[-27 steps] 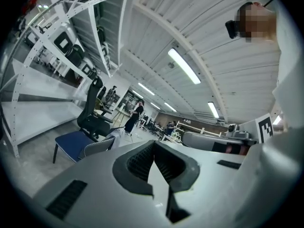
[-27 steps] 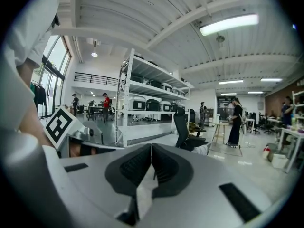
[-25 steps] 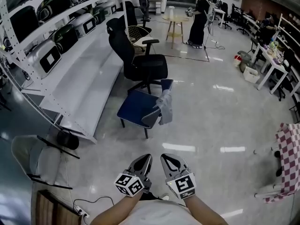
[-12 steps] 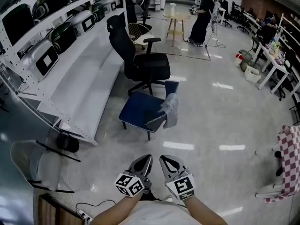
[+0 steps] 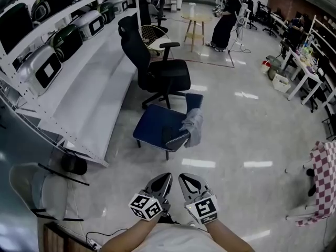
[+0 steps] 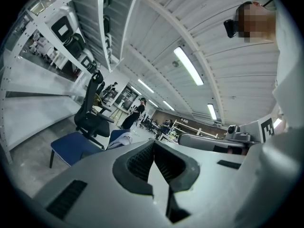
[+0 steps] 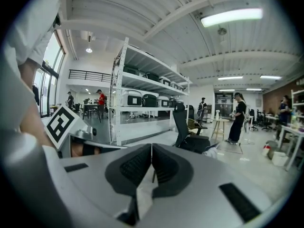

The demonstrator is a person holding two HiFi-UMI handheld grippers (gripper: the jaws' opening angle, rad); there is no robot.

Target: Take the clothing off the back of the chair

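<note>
Head view: your left gripper (image 5: 166,176) and right gripper (image 5: 182,176) sit side by side at 6 o'clock, both pinched shut and empty. The grey clothing (image 5: 193,126) hangs on the blue chair (image 5: 155,124) back at 12 o'clock from them, nearer than a second ago.

Left gripper view: jaws together, clothing at 9 o'clock of the tips.

Right gripper view: same deal, clothing at 3 o'clock.
</note>
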